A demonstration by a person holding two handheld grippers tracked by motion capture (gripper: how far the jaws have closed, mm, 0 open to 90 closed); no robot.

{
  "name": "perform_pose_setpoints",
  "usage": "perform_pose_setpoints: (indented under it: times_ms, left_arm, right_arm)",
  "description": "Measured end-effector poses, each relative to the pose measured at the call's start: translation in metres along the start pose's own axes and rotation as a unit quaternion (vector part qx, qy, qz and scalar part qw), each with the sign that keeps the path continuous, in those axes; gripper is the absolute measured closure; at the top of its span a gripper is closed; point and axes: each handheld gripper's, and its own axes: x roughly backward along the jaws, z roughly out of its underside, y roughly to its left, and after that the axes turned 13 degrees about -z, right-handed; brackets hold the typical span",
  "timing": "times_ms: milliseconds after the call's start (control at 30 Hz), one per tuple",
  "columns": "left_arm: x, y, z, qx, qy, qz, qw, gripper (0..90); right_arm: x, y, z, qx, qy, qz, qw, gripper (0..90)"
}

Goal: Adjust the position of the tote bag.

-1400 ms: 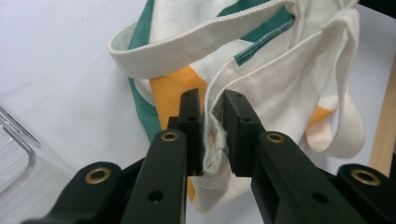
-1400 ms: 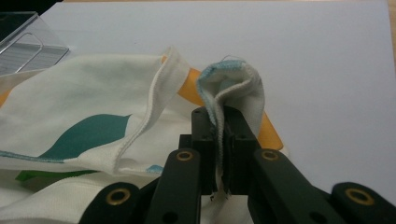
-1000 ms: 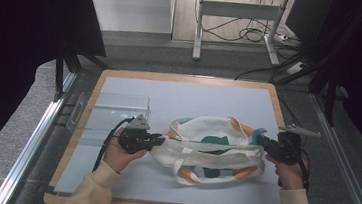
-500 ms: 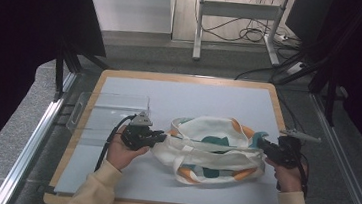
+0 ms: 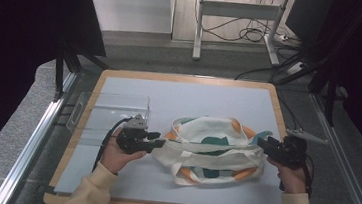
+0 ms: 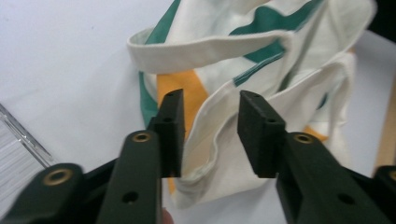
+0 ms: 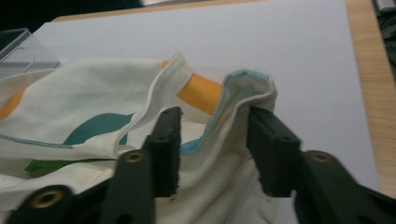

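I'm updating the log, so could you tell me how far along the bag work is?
Done: the bag lies crumpled on the mat. In hand: the left gripper and right gripper have just been opening, each with cloth loose between its jaws. Left: drawing both grippers clear of the bag.

Cream sleeves (image 5: 94,190), black grippers, brass-ringed screw holes, blocky black fingers (image 6: 173,122), trailing black cable.

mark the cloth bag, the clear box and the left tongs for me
cloth bag (image 5: 214,158), high view, on the cream cloth at its middle.
clear box (image 5: 110,108), high view, on its see-through top.
left tongs (image 6: 210,126), left gripper view, midway between the tips, cloth between them.
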Motion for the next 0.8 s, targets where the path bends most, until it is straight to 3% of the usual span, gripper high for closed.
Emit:
perform_pose_setpoints:
  times_ms: [67,300,533,800]
  left_arm:
    - [0.005,-0.003,-0.002,-0.004,-0.007,0.0,1.0,52.6]
    - [0.018,-0.008,-0.009,-0.013,-0.021,-0.003,0.9997,42.9]
    - [0.02,-0.01,-0.01,-0.015,-0.022,-0.002,0.9996,37.7]
    - [0.019,-0.012,-0.011,-0.017,-0.02,0.001,0.9996,35.7]
  right_arm:
    - [0.004,0.001,-0.002,0.002,-0.005,0.002,1.0,43.4]
    - [0.015,0.008,-0.009,0.021,-0.022,0.012,0.9995,33.6]
    - [0.015,0.028,-0.015,0.065,-0.018,-0.034,0.9971,32.3]
    - [-0.002,0.055,-0.015,0.105,0.0,-0.101,0.9893,32.1]
